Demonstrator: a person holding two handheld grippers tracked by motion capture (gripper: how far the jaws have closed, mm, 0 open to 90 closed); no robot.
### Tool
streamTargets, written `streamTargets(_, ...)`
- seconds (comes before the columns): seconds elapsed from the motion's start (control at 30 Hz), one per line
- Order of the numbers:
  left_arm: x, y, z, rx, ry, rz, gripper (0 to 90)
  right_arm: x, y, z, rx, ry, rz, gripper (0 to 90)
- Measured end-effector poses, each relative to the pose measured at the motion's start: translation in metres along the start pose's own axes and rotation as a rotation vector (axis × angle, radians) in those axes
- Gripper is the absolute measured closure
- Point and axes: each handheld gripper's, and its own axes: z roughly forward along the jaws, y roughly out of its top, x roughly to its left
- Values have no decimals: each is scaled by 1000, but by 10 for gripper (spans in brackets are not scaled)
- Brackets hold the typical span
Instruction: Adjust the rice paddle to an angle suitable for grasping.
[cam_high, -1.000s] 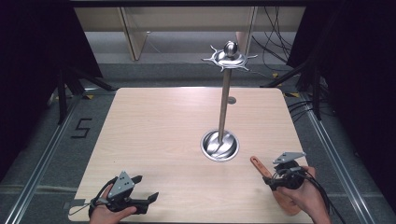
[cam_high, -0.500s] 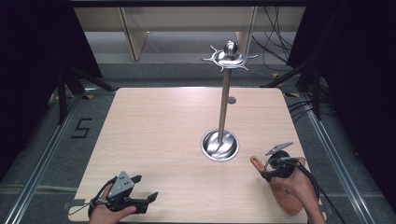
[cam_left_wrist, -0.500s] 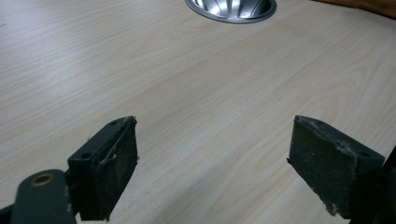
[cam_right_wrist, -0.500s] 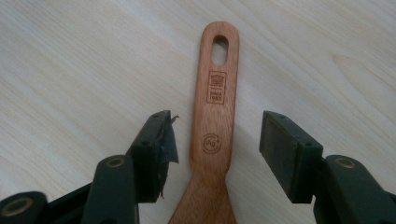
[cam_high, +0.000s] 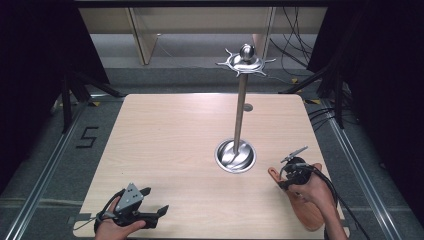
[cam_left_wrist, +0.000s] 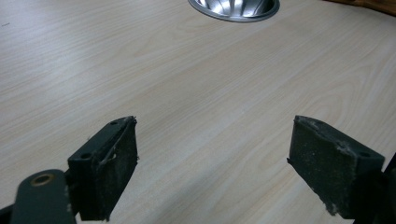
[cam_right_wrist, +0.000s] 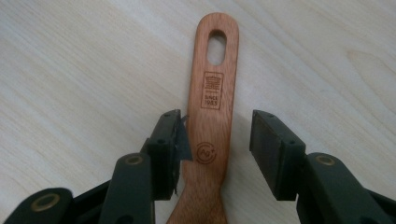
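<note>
Straddling the handle of a wooden spatula (cam_right_wrist: 211, 116), the right gripper (cam_right_wrist: 215, 140) has its jaws on either side of the wood; they have just been closing. Its left pad sits at or against the handle's edge, while a clear gap separates the other pad from the wood, so the spatula is not yet clamped. The spatula lies flat on the wooden table (cam_high: 170, 145) near its right front corner, its handle end, pierced by an oval hole, pointing toward the middle of the table. In the high view, the right gripper (cam_high: 290, 176) is over the handle and the person's right hand (cam_high: 312, 192) covers part of the broad blade. A metal stand (cam_high: 239, 115), with a round dish-shaped base and a hooked crown on top, rises from the table just beside the spatula's handle end. The left gripper (cam_high: 150, 202) rests near the table's front left edge, its jaws wide apart over bare wood with nothing between them.
</note>
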Motion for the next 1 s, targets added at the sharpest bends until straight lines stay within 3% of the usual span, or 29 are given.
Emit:
streamTargets(0.2, 0, 0, 0, 9, 4, 2, 148, 1, 0, 1, 14, 19, 1, 552)
streamTargets(0.23, 0, 0, 0, 8, 4, 1, 148, -1, 1, 3, -3, 13, -30, 555)
streamTargets(0.3, 0, 0, 0, 5, 4, -2, 148, 0, 1, 3, 11, 13, -7, 557)
streamTargets(0.37, -1, -1, 1, 9, -1, -22, 148, 0, 2, 4, 26, 8, -19, 557)
streamTargets(0.4, 0, -1, 1, 16, -2, 9, 148, 2, 2, 4, 34, 15, -9, 557)
streamTargets(0.5, 0, -1, 2, 14, -2, 7, 148, -1, 3, 5, 29, 5, -34, 557)
streamTargets(0.53, -2, -1, 2, 13, -3, -14, 148, -1, 3, 5, 32, -1, -33, 558)
streamTargets(0.57, 0, -1, 1, 19, -3, 11, 148, 0, 3, 6, 39, -1, -28, 559)
streamTargets(0.7, -1, -1, 2, 17, -7, -12, 148, -1, 4, 7, 42, 10, -23, 564)
streamTargets(0.77, 0, -1, 2, 16, -9, 5, 148, -2, 5, 8, 35, 11, -48, 572)
streamTargets(0.8, 0, -1, 2, 9, -10, 2, 148, 0, 5, 6, 57, 19, -6, 577)
streamTargets(0.83, 0, -1, 2, 14, 0, 11, 148, -2, 6, 7, 53, 13, -26, 577)
streamTargets(0.9, -2, -1, 2, 4, -11, -25, 148, -2, 7, 7, 76, 11, -28, 578)
streamTargets(0.93, -2, -1, 2, 8, -8, -24, 148, -3, 8, 8, 61, 10, -48, 578)
streamTargets(0.97, 0, -1, 2, 7, -7, 4, 148, -2, 9, 7, 91, 5, -35, 578)
streamTargets(1.0, 0, -1, 2, 12, -9, 1, 148, -1, 10, 8, 85, 6, -39, 580)
